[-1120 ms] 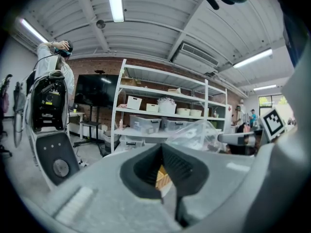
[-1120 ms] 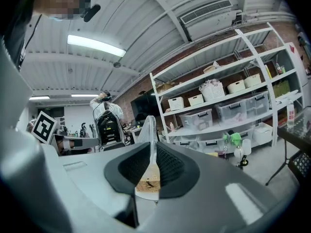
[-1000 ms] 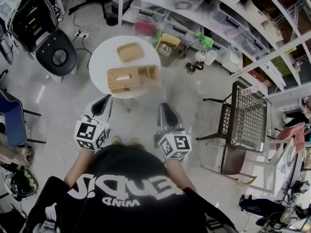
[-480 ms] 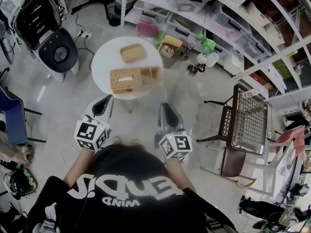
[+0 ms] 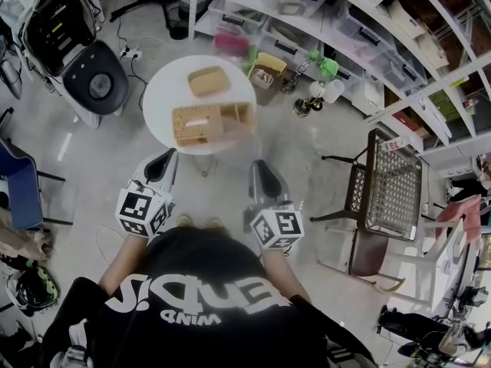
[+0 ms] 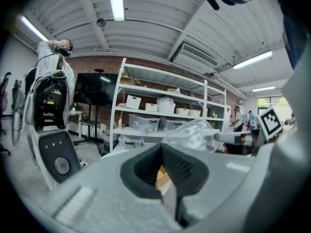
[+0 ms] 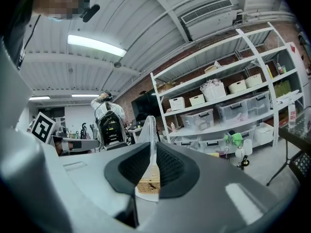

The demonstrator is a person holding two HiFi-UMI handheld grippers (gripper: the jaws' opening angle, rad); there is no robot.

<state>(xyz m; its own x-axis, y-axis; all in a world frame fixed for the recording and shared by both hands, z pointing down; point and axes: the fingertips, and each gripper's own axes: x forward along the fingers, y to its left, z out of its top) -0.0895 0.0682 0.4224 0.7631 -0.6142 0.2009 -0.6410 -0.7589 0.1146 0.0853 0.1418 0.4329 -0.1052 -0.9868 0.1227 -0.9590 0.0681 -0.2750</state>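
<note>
Pinched shut, right claw (image 7: pixel 150 166) holds thin clear plastic bag (image 7: pixel 148 130) up in air, left claw (image 6: pixel 163 171) beside it closed on nothing, rectangular woven wicker basket (image 5: pixel 211 123) and small wicker tray (image 5: pixel 208 81) ahead-below on round white table (image 5: pixel 165 90), apparently untouched, so likely only the pick-up is done.

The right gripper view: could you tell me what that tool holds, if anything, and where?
The right tool holds a clear plastic bag by one edge, pinched between its shut jaws.
</note>
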